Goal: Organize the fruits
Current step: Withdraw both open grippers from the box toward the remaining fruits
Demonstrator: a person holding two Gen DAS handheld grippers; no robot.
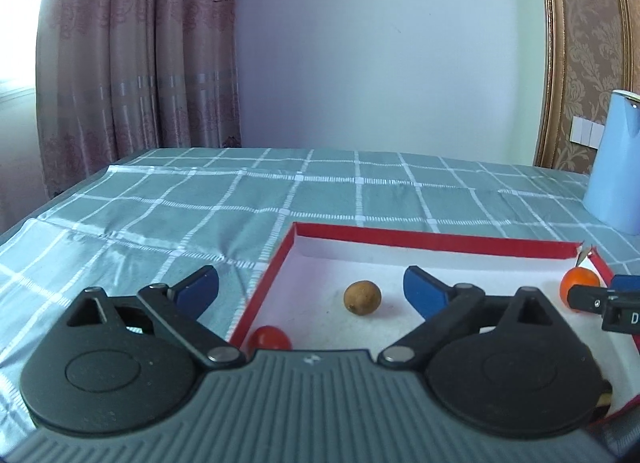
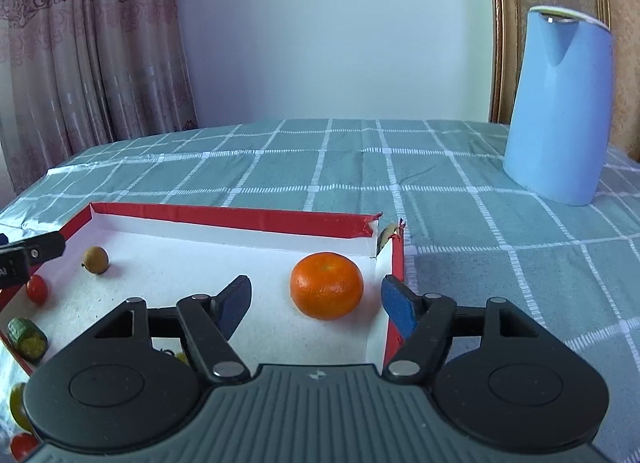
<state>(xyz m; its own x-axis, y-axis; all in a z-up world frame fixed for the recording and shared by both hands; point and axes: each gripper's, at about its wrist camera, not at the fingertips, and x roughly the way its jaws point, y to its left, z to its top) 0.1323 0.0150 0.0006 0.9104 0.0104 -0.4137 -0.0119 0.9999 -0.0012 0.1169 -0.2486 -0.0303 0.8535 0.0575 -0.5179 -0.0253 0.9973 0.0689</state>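
Note:
A shallow red box [image 1: 420,240] with a white inside lies on the checked tablecloth; it also shows in the right wrist view [image 2: 240,218]. In it are a brown longan [image 1: 362,298] [image 2: 95,259], a cherry tomato [image 1: 269,338] [image 2: 37,289], an orange mandarin [image 2: 327,291] [image 1: 578,282] and a cucumber piece [image 2: 27,336]. My left gripper [image 1: 312,293] is open and empty, with the longan between its fingers. My right gripper [image 2: 316,309] is open around the mandarin, apart from it.
A tall light-blue jug [image 2: 560,103] stands at the back right of the table [image 1: 616,167]. A yellow-green fruit [image 2: 16,403] and another red tomato [image 2: 23,445] lie outside the box at the near left. A curtain hangs at the back left.

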